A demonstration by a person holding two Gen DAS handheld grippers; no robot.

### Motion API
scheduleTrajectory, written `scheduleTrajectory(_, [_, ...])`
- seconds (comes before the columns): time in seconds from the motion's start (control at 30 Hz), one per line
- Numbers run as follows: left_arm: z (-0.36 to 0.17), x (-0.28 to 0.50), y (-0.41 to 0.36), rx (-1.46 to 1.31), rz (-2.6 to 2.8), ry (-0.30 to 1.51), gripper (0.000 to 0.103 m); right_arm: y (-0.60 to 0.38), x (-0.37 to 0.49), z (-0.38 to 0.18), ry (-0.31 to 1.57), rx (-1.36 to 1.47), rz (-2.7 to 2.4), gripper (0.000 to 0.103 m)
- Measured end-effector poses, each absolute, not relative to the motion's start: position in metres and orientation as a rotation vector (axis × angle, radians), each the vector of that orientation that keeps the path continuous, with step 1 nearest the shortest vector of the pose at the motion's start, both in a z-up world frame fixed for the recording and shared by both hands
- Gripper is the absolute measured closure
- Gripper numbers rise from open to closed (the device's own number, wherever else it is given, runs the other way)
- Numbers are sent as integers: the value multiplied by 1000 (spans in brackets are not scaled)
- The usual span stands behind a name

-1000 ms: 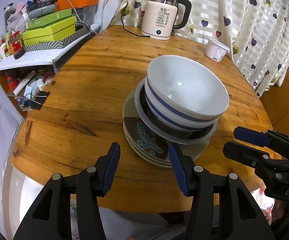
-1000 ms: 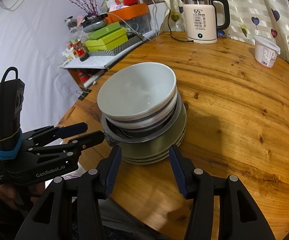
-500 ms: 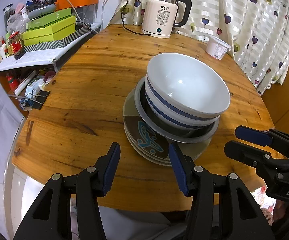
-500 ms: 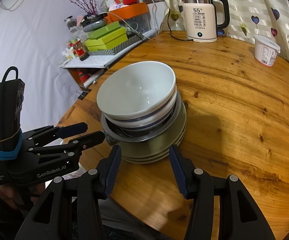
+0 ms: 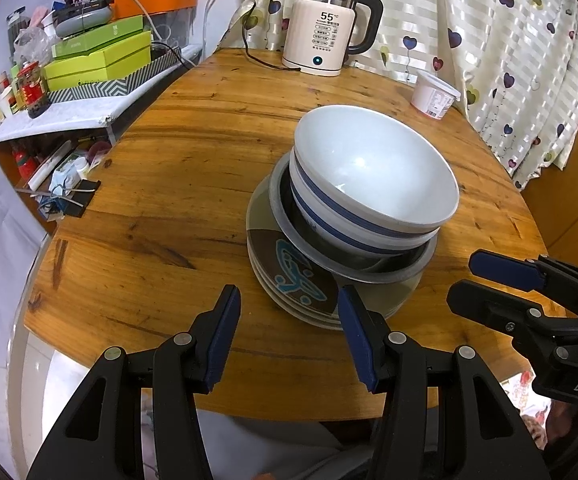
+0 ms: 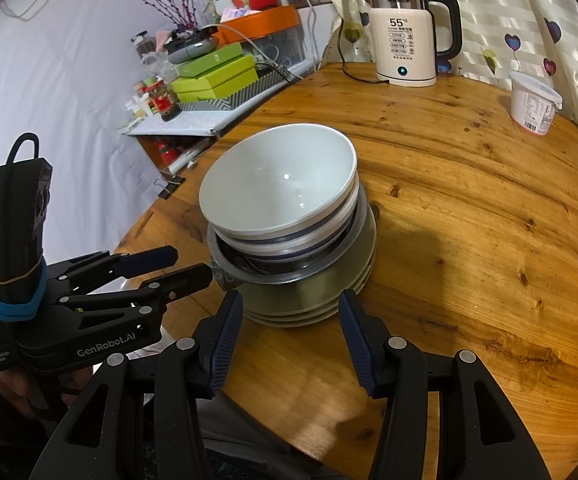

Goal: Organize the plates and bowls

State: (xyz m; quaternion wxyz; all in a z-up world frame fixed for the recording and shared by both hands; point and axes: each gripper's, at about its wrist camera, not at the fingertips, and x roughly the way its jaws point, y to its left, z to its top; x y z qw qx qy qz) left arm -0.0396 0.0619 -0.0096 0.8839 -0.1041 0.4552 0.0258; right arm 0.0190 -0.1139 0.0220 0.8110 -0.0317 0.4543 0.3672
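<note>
White bowls with a blue band (image 5: 373, 176) are nested in a metal bowl (image 5: 369, 272) on a stack of plates (image 5: 293, 280) on the round wooden table (image 5: 177, 184). The stack also shows in the right wrist view: bowls (image 6: 277, 188), plates (image 6: 309, 304). My left gripper (image 5: 289, 312) is open and empty, just short of the plates' near edge. My right gripper (image 6: 291, 316) is open and empty, close to the plates' near edge. Each gripper shows in the other's view, the right (image 5: 485, 280) and the left (image 6: 173, 268), both beside the stack.
An electric kettle (image 5: 325, 28) with its cord stands at the table's far side. A white tub (image 5: 433, 94) sits at the far right by the curtain. A cluttered shelf with green boxes (image 5: 101, 56) stands left of the table. The table's near edge is just below the grippers.
Both grippers have stayed open and nearly still. The left wrist view has drifted slightly, so the stack sits a little lower and nearer.
</note>
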Motion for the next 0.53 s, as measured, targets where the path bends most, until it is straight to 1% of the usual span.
scheduleTrajectory(0.53, [-9, -43, 60, -221, 58, 944, 51, -113, 18, 22, 969, -67, 784, 53])
